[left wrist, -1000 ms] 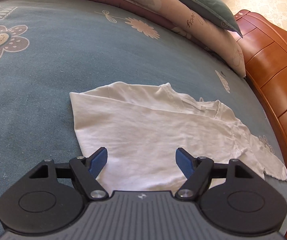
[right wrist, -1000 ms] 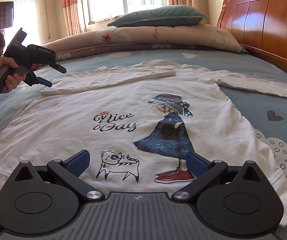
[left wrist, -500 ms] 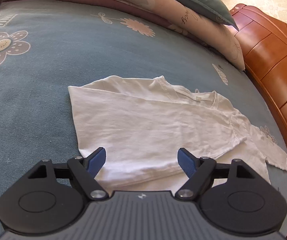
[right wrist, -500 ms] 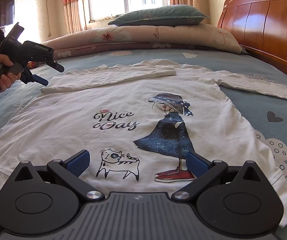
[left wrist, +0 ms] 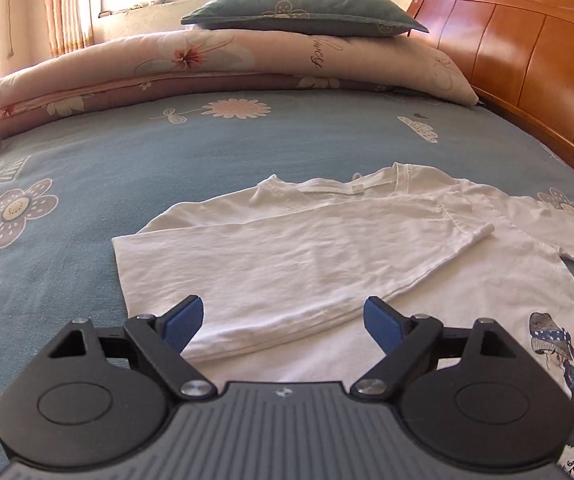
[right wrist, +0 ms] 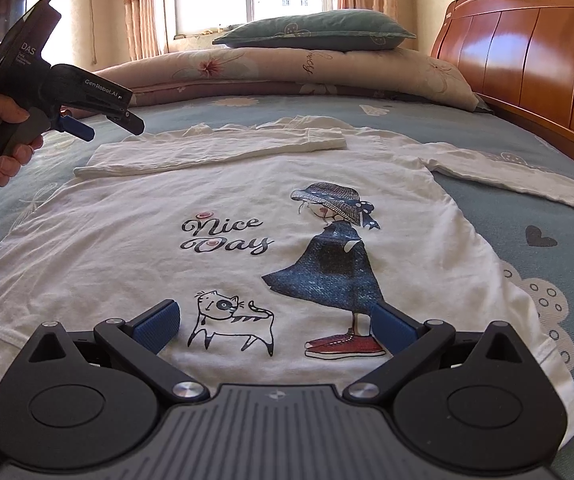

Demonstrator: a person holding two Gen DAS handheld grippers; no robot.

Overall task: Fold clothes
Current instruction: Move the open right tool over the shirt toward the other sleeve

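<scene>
"Where is the shirt?"

"The white long-sleeved shirt (right wrist: 247, 216) lies flat on the bed (right wrist: 507, 128), picture up. One sleeve (right wrist: 215, 148) is laid across the chest at 12 o'clock, so that side is narrow. The other sleeve (right wrist: 527, 180) sticks out at 2 o'clock."

"And your tongs?"

"My right tongs (right wrist: 275, 326) hang low over the hem, spread wide, holding nothing. My left tongs (right wrist: 99, 126), at 10 o'clock, point at the folded sleeve, also spread and bare."

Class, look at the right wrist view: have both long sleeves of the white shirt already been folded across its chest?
No: only one sleeve lies folded across the white shirt, while the other sleeve lies stretched out on the bed.
</scene>
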